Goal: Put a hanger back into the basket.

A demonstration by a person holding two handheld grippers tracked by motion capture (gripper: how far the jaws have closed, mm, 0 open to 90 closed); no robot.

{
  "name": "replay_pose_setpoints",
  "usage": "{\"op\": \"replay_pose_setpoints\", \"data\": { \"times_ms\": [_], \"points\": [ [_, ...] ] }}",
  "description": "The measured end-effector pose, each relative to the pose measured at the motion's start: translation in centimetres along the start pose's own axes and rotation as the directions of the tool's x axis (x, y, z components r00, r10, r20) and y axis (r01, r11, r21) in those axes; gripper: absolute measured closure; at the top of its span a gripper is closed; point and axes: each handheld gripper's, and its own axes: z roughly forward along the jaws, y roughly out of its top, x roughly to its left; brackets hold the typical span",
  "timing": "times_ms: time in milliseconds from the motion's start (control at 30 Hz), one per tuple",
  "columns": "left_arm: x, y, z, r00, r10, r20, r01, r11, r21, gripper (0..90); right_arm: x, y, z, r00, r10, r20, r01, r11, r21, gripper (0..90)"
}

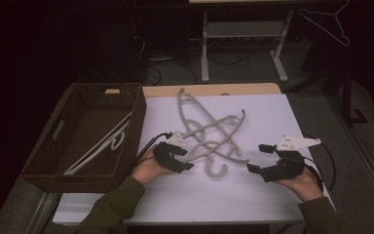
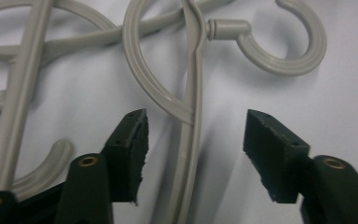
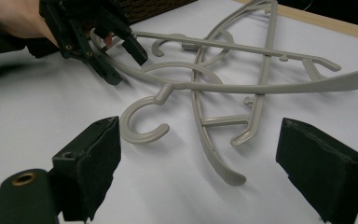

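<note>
1. Presently, I have the left gripper (image 2: 193, 154) lowered over the tangled pile of grey hangers (image 1: 209, 136) on the white table (image 1: 272, 195). Its jaws stand apart, neither pad touching plastic, and one hanger arm (image 2: 190, 154) runs straight up between them.
2. Just ahead of those jaws, the arm meets the neck and the open hook (image 2: 284, 51) of that hanger; other hangers cross under it farther ahead.
3. Step in hand, as I judge it: taking hold of one hanger from the pile, probably to carry it to the wicker basket (image 1: 44, 161), which sits on the outer side of the left gripper and already holds a white hanger (image 1: 102, 144).
4. Next move calls for closing squarely on the arm, then lifting slowly so the hook slips free of its neighbours.
5. My right gripper (image 3: 200, 177) waits with jaws wide apart and empty, the pile lying ahead of it.
</note>
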Motion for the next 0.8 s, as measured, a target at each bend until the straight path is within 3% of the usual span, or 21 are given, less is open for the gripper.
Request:
{"op": "replay_pose_setpoints", "data": {
  "times_ms": [267,533,600,800],
  "points": [
    [0.14,-0.14,0.65,0.9998,0.018,-0.005,-0.018,0.9992,0.036,57.0,0.09,-0.04,-0.11,1.0,0.002,-0.002,-0.002,1.0,-0.003,13.6],
    [0.19,-0.05,0.74,0.9999,0.016,-0.006,-0.016,0.9995,0.027,72.2,0.1,-0.03,0.03,1.0,-0.002,-0.008,0.002,1.0,0.001,13.6],
    [0.26,-0.03,0.7,0.9998,0.015,0.012,-0.016,0.9995,0.029,77.1,0.09,-0.02,0.0,1.0,-0.002,-0.008,0.002,1.0,-0.001,13.7],
    [-0.07,0.12,0.77,0.9987,0.039,0.032,-0.04,0.9985,0.037,80.6,0.05,-0.03,-0.04,1.0,-0.002,-0.008,0.002,1.0,-0.002,13.6]
  ]
}}
